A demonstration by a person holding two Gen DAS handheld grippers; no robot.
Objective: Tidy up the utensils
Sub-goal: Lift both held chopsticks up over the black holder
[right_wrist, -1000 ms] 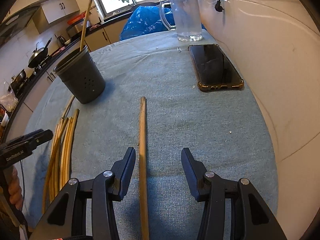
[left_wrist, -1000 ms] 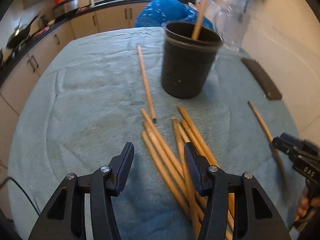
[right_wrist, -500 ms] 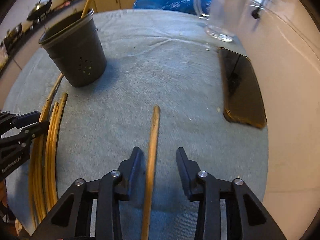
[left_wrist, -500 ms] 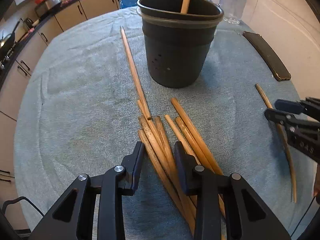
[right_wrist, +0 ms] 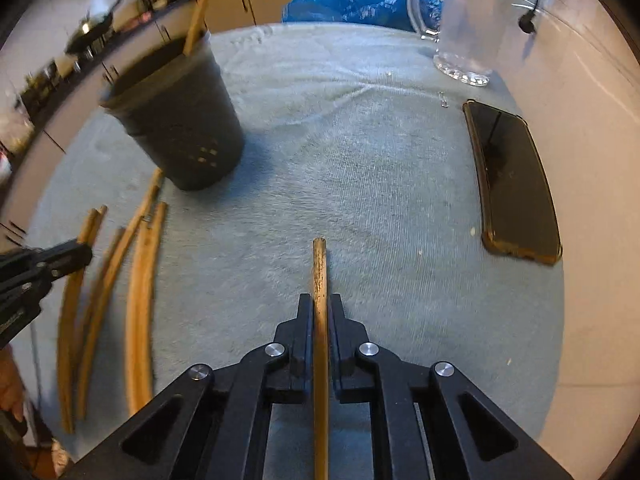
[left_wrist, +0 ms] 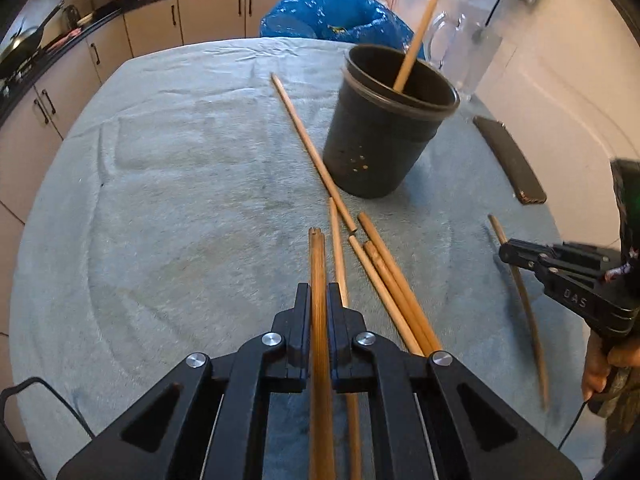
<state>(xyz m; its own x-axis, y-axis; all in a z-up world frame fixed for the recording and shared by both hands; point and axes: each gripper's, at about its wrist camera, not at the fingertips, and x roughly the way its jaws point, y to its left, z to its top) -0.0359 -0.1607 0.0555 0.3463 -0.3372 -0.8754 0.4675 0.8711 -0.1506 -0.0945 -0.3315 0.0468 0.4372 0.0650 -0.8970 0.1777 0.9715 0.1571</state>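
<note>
My left gripper (left_wrist: 319, 300) is shut on a wooden chopstick (left_wrist: 318, 264) that sticks out forward over the cloth. Several loose chopsticks (left_wrist: 384, 276) lie just right of it. A dark perforated holder (left_wrist: 384, 136) stands ahead right with one chopstick (left_wrist: 418, 28) leaning in it. My right gripper (right_wrist: 320, 312) is shut on another chopstick (right_wrist: 319, 268); it also shows in the left wrist view (left_wrist: 516, 254) at the right edge. The holder (right_wrist: 180, 120) is far left in the right wrist view, with loose chopsticks (right_wrist: 140, 280) below it.
A grey cloth (left_wrist: 180, 184) covers the table. A black phone (right_wrist: 512, 184) lies at the right, near the wall. A clear glass mug (right_wrist: 468, 20) stands at the back right. A blue bag (left_wrist: 332, 12) sits behind the table. Kitchen cabinets run along the left.
Both grippers have closed, each on a chopstick that lay between its fingers. The left gripper has pulled its chopstick clear of the pile.
</note>
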